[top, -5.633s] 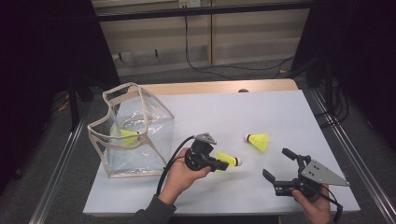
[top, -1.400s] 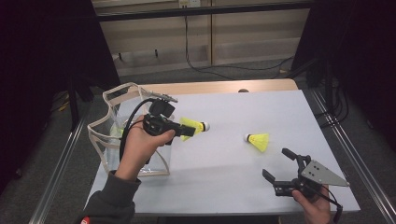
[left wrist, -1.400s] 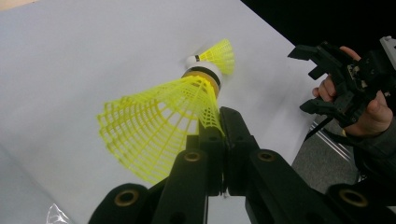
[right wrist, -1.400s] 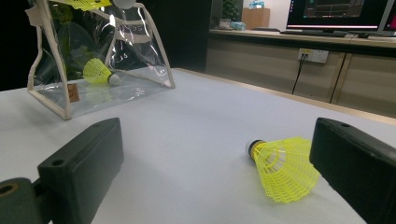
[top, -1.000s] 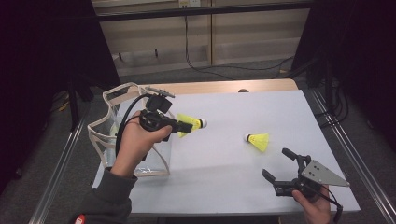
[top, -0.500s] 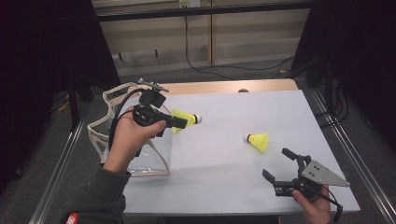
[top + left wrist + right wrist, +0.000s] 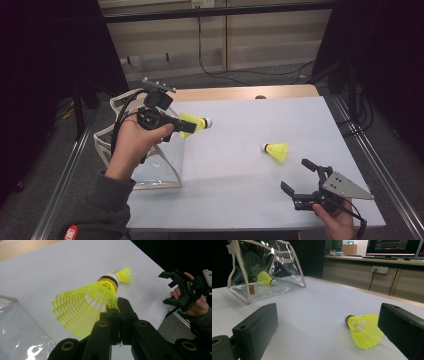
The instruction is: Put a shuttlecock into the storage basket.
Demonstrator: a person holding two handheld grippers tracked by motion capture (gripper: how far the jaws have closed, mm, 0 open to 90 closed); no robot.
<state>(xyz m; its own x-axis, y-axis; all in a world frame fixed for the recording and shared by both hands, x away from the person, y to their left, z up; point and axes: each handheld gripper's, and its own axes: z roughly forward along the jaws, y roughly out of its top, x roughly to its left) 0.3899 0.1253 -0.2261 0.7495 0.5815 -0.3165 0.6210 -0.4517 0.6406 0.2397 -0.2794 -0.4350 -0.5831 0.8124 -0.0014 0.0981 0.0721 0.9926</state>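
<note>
Yellow mesh skirt pinched at its edge: that is the shuttlecock (image 7: 87, 307) my left claw (image 7: 186, 128) is clamped on, cork tip pointing away from me. Since a moment ago I have lifted it from low over the tabletop (image 7: 240, 190) and carried it back toward the clear plastic pouch (image 7: 150, 165); it now hangs in the air beside the pouch's open top, not yet over it. I judge the drop is close, needing only a short swing across the rim. One shuttlecock (image 7: 265, 278) already lies inside the pouch. Farther out, a second yellow shuttlecock (image 7: 276, 151) lies on the tabletop, just ahead of my right claw (image 7: 300, 181), whose jaws stand apart, empty and unmoved.
</note>
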